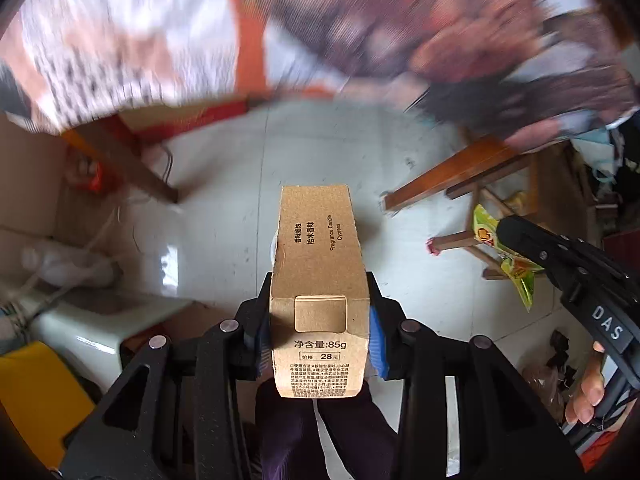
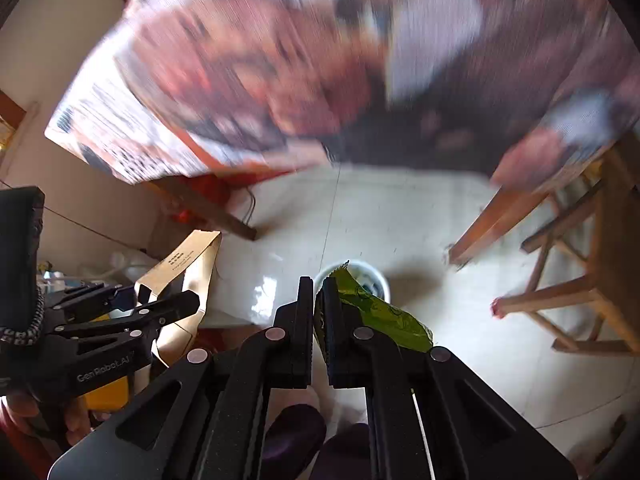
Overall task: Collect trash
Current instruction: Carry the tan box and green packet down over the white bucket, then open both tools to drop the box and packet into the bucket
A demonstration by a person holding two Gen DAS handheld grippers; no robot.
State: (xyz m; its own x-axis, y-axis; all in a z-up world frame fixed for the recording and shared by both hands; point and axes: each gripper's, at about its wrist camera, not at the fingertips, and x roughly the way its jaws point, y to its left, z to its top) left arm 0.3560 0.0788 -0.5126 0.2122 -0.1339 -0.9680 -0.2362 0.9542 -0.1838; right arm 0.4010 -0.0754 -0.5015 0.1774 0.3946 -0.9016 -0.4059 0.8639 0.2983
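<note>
My left gripper (image 1: 318, 320) is shut on a brown cardboard candle box (image 1: 318, 264), held above the tiled floor; the box also shows in the right wrist view (image 2: 188, 276). My right gripper (image 2: 318, 316) is shut on a green and yellow snack wrapper (image 2: 376, 312), which sticks out to the right of the fingers. It hangs above a small white bin (image 2: 372, 276) on the floor. In the left wrist view the right gripper (image 1: 520, 240) holds the wrapper (image 1: 508, 256) at the right.
A table with a patterned cloth (image 1: 360, 20) fills the top, blurred. Its wooden legs (image 1: 132, 164) stand left and right. A wooden stool (image 2: 580, 280) is at the right. A white stool (image 1: 88, 320) and a yellow object (image 1: 36, 396) are at the lower left.
</note>
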